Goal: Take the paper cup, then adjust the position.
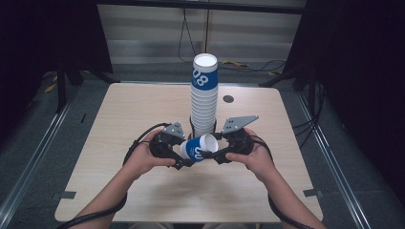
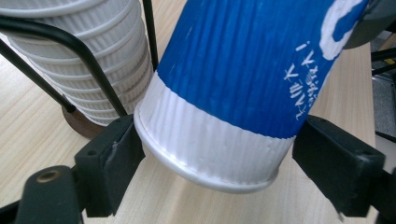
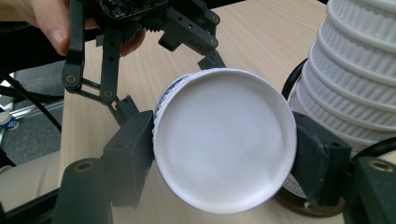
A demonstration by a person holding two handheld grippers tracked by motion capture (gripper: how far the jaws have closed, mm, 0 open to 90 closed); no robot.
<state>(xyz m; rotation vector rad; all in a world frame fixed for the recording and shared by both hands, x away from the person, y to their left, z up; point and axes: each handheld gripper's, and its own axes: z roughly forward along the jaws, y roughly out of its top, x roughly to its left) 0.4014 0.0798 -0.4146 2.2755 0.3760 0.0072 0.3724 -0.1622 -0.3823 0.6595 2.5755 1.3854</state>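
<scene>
The blue-and-white ribbed paper cup [image 1: 198,148] is held lying on its side above the pale wooden table [image 1: 143,191], between the two hand-held grippers and just in front of the cup stack.

The right gripper [image 1: 216,156] is clamped on the cup near its closed base: in the right gripper view both black pads are pressed against the cup's sides, one on each side of the white base disc [image 3: 224,140], which faces that camera.

The left gripper [image 1: 180,162] is placed around the cup's open-mouth end. In the left gripper view the cup's white rim band [image 2: 210,149] sits between the jaws; the left-hand pad is touching or almost touching the rim, while a small gap is seen at the right-hand pad. No pressing grip is seen there; the jaws stand loosely around the cup.

Both hands are seen entering from the near table edge in the high view.

Farther back, a tall stack of white ribbed paper cups [image 1: 204,107] topped by one blue-banded cup is seen standing upright in a black wire holder [image 2: 88,70] on a round dark base, near the table's middle.
</scene>
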